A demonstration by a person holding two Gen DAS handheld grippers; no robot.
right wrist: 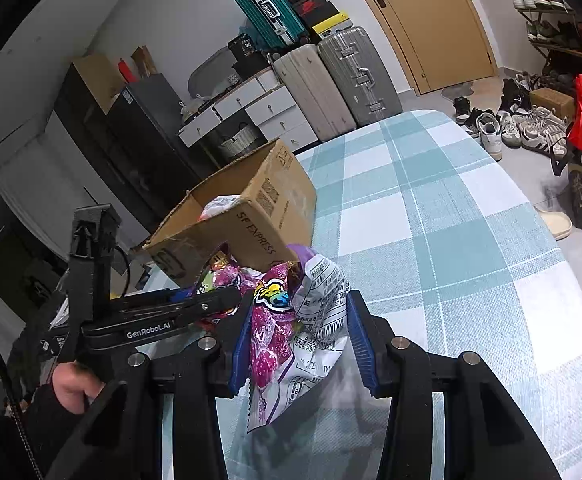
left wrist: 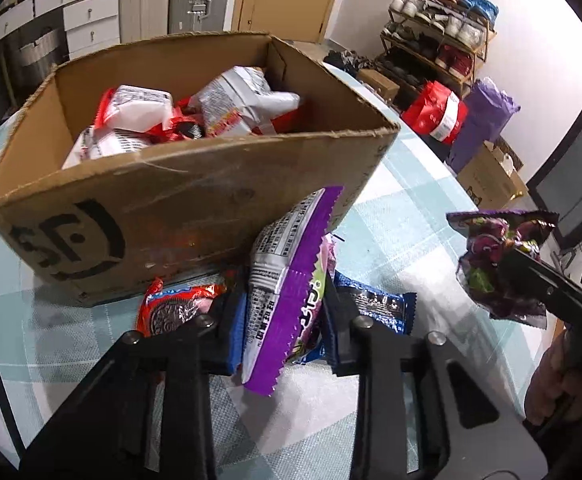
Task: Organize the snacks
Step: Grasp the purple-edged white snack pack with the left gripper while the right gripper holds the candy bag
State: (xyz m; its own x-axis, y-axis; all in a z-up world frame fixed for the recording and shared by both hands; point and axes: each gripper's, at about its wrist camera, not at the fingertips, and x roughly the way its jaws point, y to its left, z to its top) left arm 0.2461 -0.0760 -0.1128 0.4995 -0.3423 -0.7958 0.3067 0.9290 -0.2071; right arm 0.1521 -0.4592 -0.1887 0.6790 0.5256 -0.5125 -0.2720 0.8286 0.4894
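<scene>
Snack packets (left wrist: 287, 280) clamped, both tongs (right wrist: 297, 340) level.

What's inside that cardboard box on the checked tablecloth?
The cardboard box holds a heap of snack packets: white and red wrappers and a larger white bag. Whatever lies under that top layer, and the box's bottom, is covered.
</scene>
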